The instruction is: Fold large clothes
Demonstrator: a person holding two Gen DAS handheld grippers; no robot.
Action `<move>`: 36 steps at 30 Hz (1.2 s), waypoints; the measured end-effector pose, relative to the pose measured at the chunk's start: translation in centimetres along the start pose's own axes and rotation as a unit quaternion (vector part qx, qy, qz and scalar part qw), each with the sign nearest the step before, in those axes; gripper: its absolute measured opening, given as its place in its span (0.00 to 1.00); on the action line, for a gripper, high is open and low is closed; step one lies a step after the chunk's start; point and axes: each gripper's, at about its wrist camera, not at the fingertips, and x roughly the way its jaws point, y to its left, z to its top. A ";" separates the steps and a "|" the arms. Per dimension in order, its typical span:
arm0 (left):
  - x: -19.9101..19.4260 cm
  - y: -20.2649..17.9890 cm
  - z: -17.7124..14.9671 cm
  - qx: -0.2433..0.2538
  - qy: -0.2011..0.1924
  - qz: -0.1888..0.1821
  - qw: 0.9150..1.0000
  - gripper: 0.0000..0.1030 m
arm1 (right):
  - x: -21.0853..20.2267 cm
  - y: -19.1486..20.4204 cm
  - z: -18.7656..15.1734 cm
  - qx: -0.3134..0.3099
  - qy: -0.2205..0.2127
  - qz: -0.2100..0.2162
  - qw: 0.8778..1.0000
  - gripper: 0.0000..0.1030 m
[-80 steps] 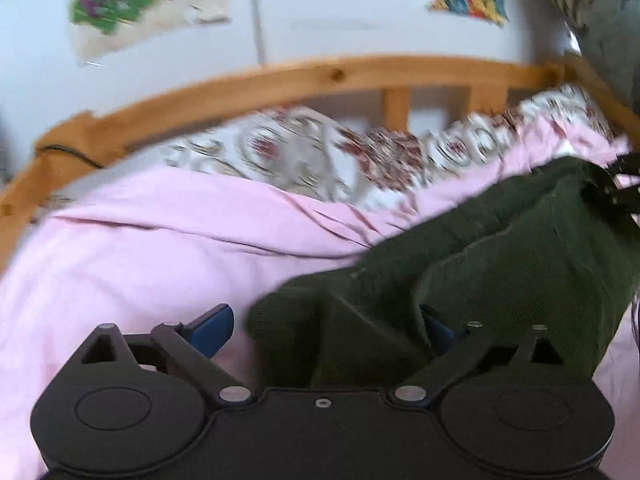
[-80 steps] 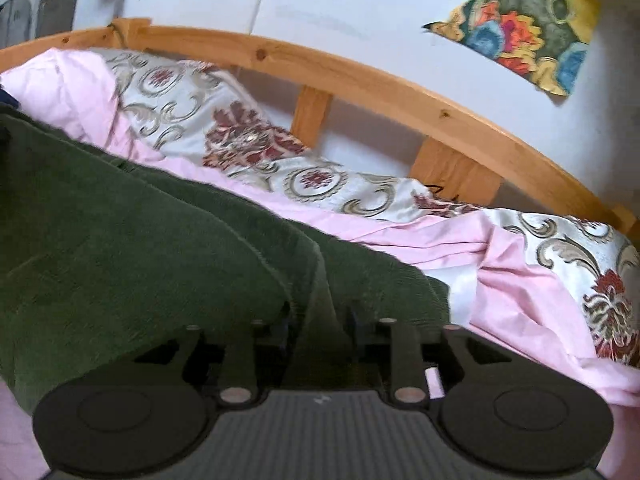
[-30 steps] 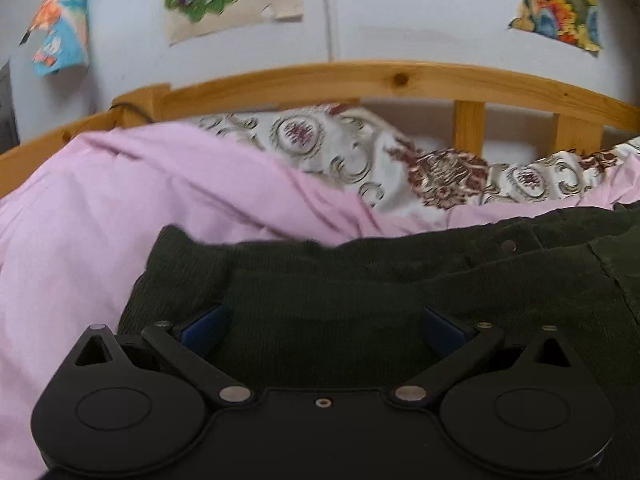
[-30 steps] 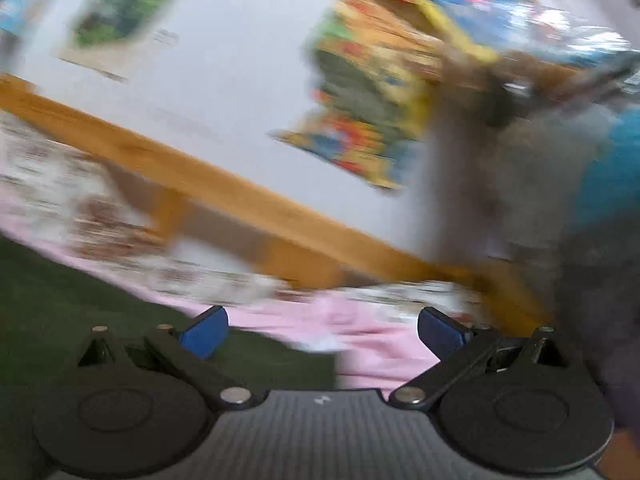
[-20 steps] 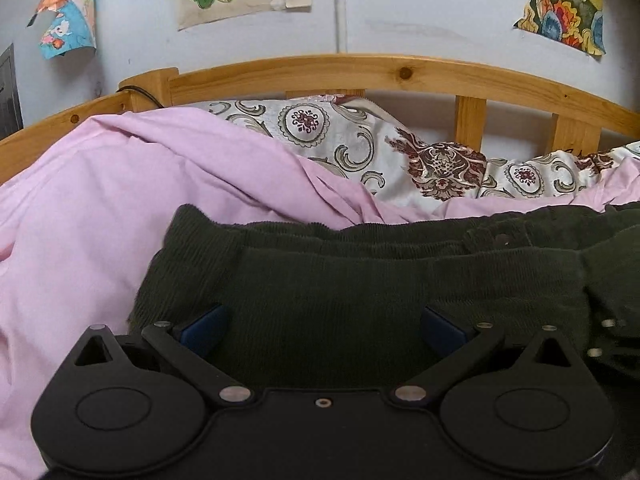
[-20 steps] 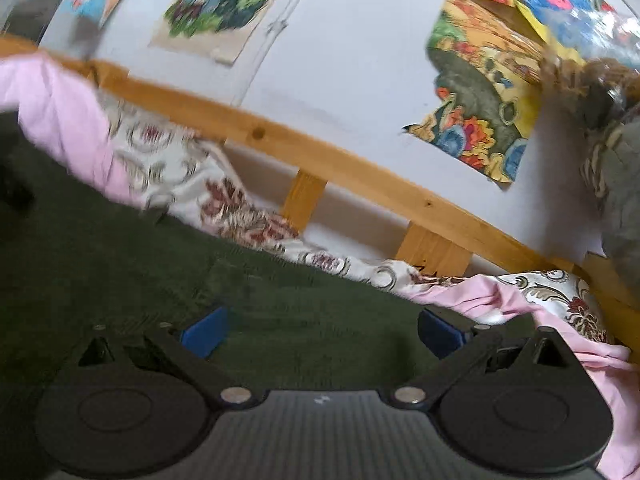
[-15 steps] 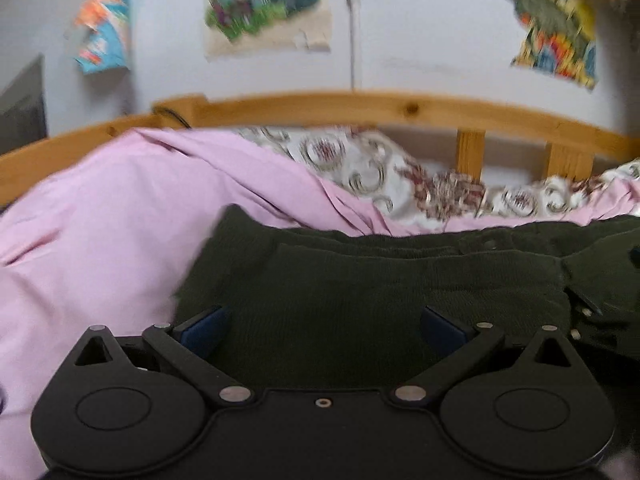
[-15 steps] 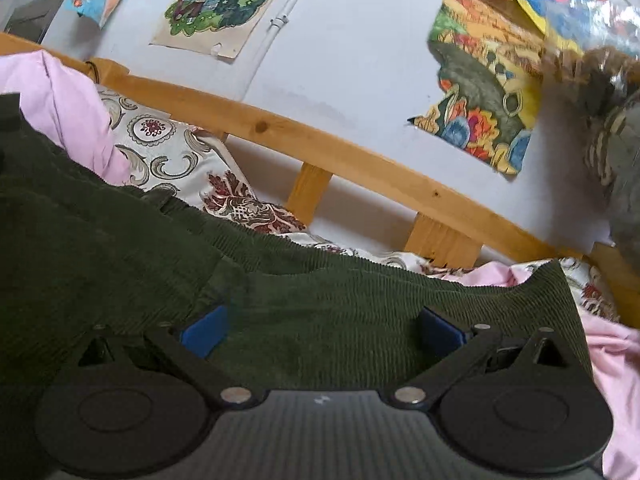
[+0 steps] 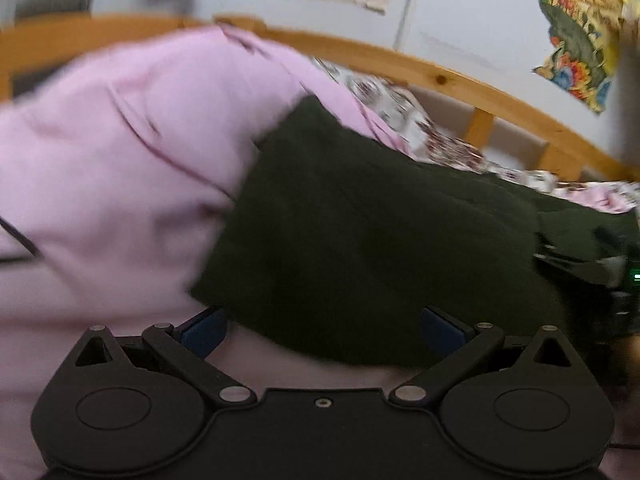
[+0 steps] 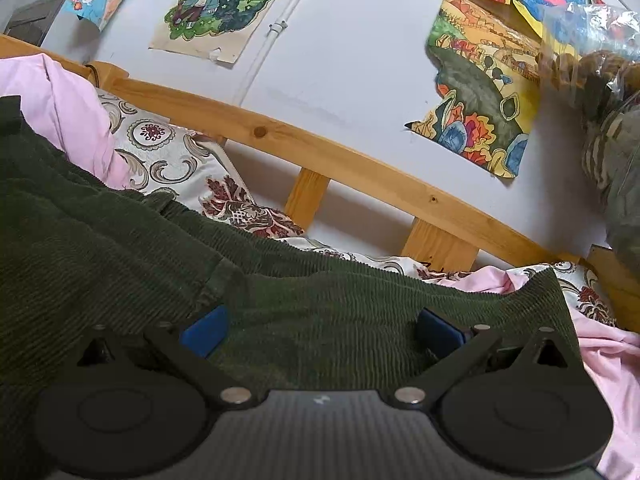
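Pink cotton bedding (image 9: pixel 112 184) is bulging up on the left of the left wrist view, and just beside it a dark green corduroy garment (image 9: pixel 360 248) is lying folded across the bed, its near edge sitting between the blue-padded fingers of the left gripper (image 9: pixel 322 326), whose jaws are standing wide apart and gripping nothing. Behind the garment a curved pale wooden bed rail (image 9: pixel 440 76) is running along a white wall, and at the far right edge a part of the other black tool is showing, blurred. In the right wrist view the same ribbed green cloth (image 10: pixel 120 248) is spreading from the left edge across the middle, with a cream floral-patterned pillow (image 10: pixel 168 160) behind it. The right gripper (image 10: pixel 322 330) is hovering over the cloth with its fingers spread wide, clamping nothing. Colourful paper drawings (image 10: pixel 480 120) are hanging on the wall.
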 end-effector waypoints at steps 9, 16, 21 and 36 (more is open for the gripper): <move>3.4 1.8 -1.2 -0.133 -0.008 -0.029 0.991 0.99 | 0.1 -0.3 0.0 0.009 0.004 0.006 1.000 1.00; 3.8 1.3 -0.9 -0.157 -0.025 0.004 0.987 0.99 | -0.8 0.1 1.9 -0.031 -0.025 0.010 0.999 1.00; 3.4 1.5 -1.3 -0.159 -0.035 -0.002 0.987 0.99 | 0.0 2.9 3.4 -0.067 -0.034 0.059 0.995 1.00; 3.2 0.3 -1.5 -0.141 -0.073 -0.017 0.987 0.95 | 1.4 3.3 1.8 -0.043 -0.023 0.071 0.996 1.00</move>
